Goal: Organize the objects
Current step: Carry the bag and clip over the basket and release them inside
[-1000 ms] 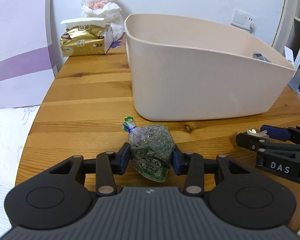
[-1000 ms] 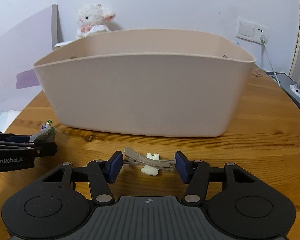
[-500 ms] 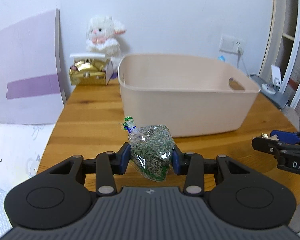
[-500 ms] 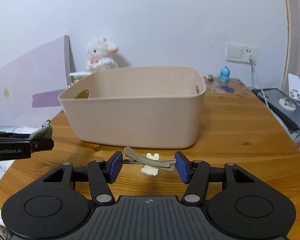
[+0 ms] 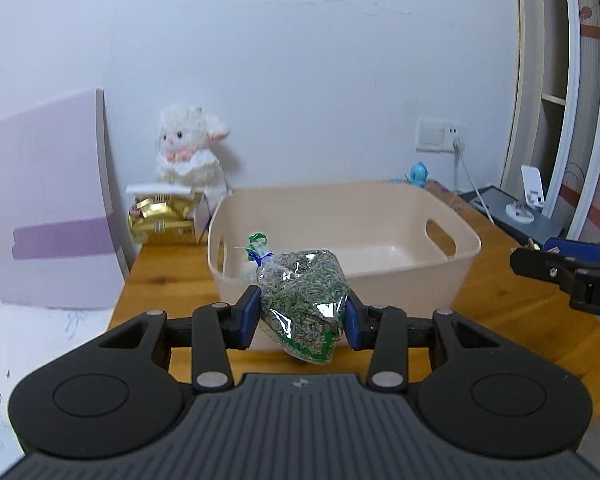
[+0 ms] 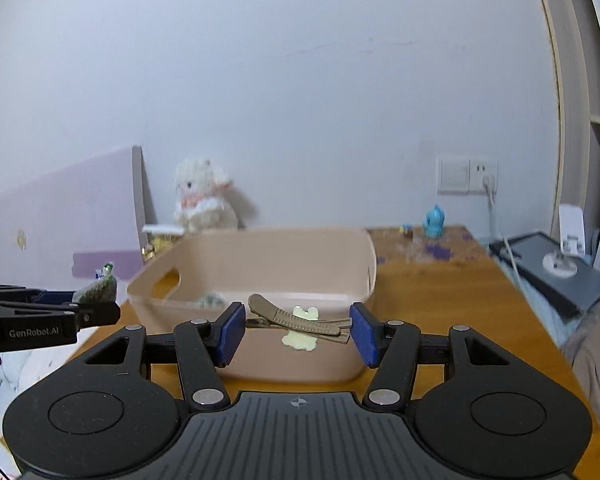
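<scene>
Your beige plastic tub with cut-out handles (image 5: 452, 280) sits on the round wooden worktop (image 5: 512, 308), and a small crinkled packet (image 6: 209, 301) lies on its floor at the near left; the rest of its floor that shows is bare.

In your left gripper (image 5: 302, 316) you hold a clear plastic bag of dried green herb (image 5: 302, 305), plump and shiny, its neck tied off with green and blue ribbon and pointing far-left. The blue-padded fingers (image 5: 249, 315) pinch it from both sides, and it hangs in the air just in front of the tub's near wall.

In your right gripper (image 6: 298, 330) you hold a brown ridged hair clip with a pale cream bone-shaped charm (image 6: 300, 322), lying crosswise. The fingers (image 6: 363, 334) stand fairly wide, touching its two ends, level with the tub's near rim.

Beyond the tub on the left stand a white plush lamb (image 5: 190, 148) and a gold tissue pack (image 5: 162, 220).
</scene>
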Demonstrator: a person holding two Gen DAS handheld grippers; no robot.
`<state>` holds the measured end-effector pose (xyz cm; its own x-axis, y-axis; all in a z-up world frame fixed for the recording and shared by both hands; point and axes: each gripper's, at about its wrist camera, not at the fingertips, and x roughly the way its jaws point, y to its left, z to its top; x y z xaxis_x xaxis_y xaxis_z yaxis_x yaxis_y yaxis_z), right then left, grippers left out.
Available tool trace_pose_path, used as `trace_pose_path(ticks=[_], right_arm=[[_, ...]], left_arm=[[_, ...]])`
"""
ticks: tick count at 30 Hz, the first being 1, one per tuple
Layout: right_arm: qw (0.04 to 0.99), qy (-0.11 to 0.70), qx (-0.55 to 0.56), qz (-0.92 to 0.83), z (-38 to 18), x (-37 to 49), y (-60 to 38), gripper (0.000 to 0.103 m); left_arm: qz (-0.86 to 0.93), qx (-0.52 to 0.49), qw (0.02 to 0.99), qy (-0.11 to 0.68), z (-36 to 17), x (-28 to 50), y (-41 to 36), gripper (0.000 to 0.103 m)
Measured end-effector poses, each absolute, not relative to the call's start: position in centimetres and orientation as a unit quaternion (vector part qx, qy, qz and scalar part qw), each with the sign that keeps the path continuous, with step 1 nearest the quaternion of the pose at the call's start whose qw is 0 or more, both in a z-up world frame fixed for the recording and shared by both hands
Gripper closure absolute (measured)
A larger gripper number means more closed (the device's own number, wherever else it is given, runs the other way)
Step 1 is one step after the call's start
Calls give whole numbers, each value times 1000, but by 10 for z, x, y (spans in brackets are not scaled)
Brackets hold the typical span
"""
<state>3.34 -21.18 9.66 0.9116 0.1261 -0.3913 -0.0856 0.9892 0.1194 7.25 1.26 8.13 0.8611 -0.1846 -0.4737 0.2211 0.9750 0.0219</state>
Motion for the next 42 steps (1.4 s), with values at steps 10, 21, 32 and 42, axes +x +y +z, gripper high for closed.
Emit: trace_pose_path(ticks=[10,21,32,42], right_arm=[[984,170,37,40,121,84,-223,49],[978,206,30,28,105,158,-220,49],[953,302,-10,39,53,214,-197,49],[937,346,-25,52,38,224,-191,25]], left_arm=[[-102,43,967,231,99,134,-3,59],[-77,45,948,306,55,225,-13,59],[-64,58,920,383,12,264,-17,58],[-77,68,905,413,6,270,-26,32]])
